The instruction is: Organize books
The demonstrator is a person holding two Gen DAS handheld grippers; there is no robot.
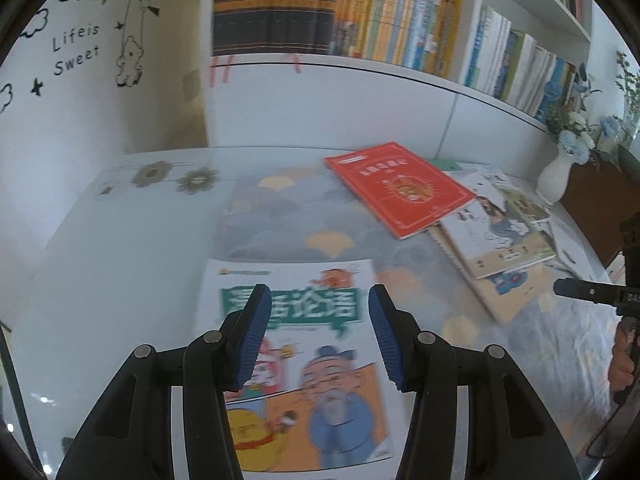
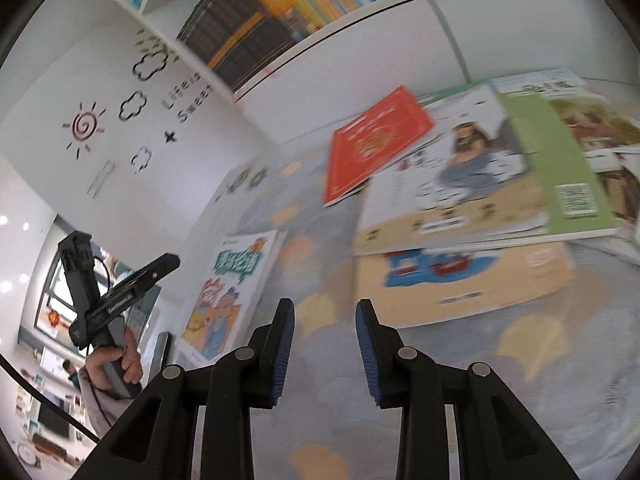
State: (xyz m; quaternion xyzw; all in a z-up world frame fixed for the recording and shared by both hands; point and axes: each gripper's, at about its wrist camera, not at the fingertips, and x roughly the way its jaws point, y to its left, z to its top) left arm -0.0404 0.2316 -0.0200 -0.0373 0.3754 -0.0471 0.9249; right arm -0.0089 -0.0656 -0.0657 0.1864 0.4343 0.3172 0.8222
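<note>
Two spots hold books on the surface (image 1: pixel 120 248): a comic book (image 1: pixel 304 364) flat at the near-left edge, and a loose pile (image 2: pixel 472 240) at the right w/ a red book (image 1: pixel 398 188) leaning on its far side. Left claw (image 1: pixel 316 334) hangs tilted down over the comic, jaws partly apart, nothing between. Right claw (image 2: pixel 325 354) angled down over bare surface near the pile, gap narrower, empty. Bookshelf (image 1: pixel 360 62) behind; vase (image 1: pixel 554 178) far right.
</note>
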